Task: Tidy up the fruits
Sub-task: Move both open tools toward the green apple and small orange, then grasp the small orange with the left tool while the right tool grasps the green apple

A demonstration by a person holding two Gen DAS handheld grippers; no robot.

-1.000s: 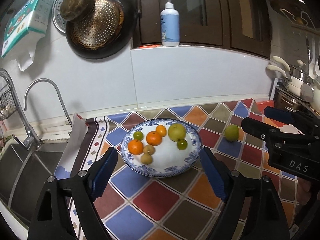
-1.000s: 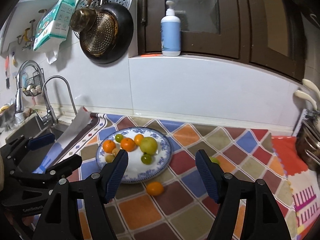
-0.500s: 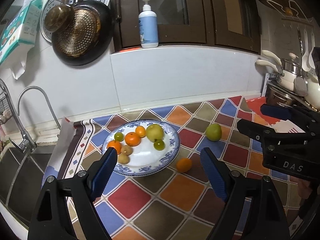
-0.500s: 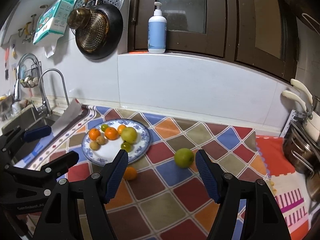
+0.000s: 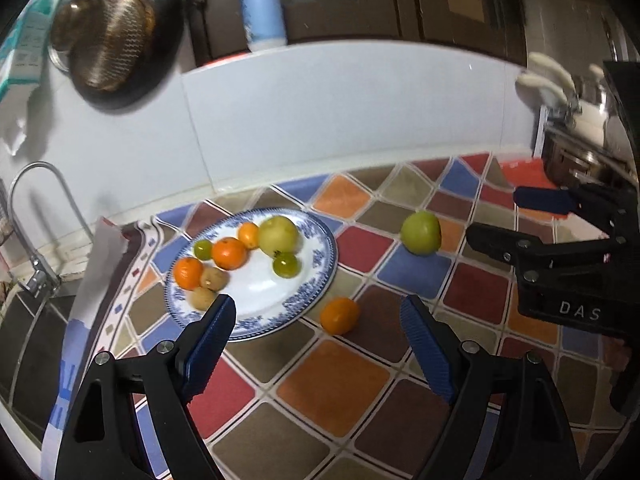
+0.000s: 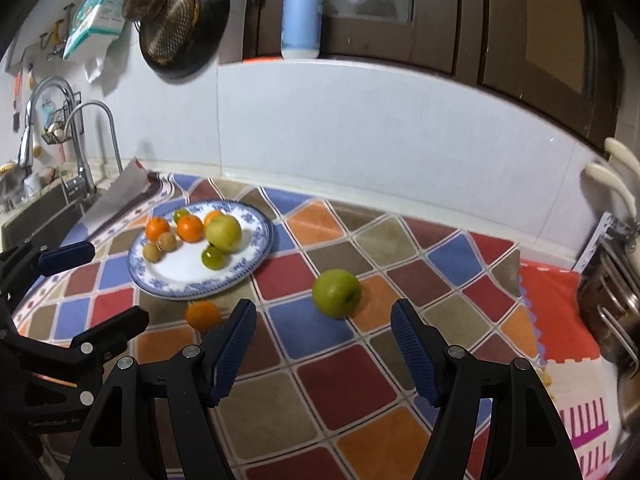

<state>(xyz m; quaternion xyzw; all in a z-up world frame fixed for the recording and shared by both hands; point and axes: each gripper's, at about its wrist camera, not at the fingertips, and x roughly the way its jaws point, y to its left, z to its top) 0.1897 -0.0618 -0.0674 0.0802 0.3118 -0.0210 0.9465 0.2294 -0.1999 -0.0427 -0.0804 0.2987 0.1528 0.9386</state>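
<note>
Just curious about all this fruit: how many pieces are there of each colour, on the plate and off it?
Orange: 4, three on the plate, one orange fruit beside it.
Green or yellow-green: 4, three on the plate, one green apple off it.
Brown: 2, both on the plate.
Total: 10.

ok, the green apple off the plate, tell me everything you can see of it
The green apple is round, smooth and yellowish-green, with a dark stem dimple on its side in the right wrist view, so it seems to lie tilted. It looks whole. It rests alone on the patterned mat, over a blue and an orange tile, right of the blue-rimmed plate and apart from it. Nothing else touches it. The open right tool frames it from the near side, short of contact. The loose orange lies to its left.
</note>
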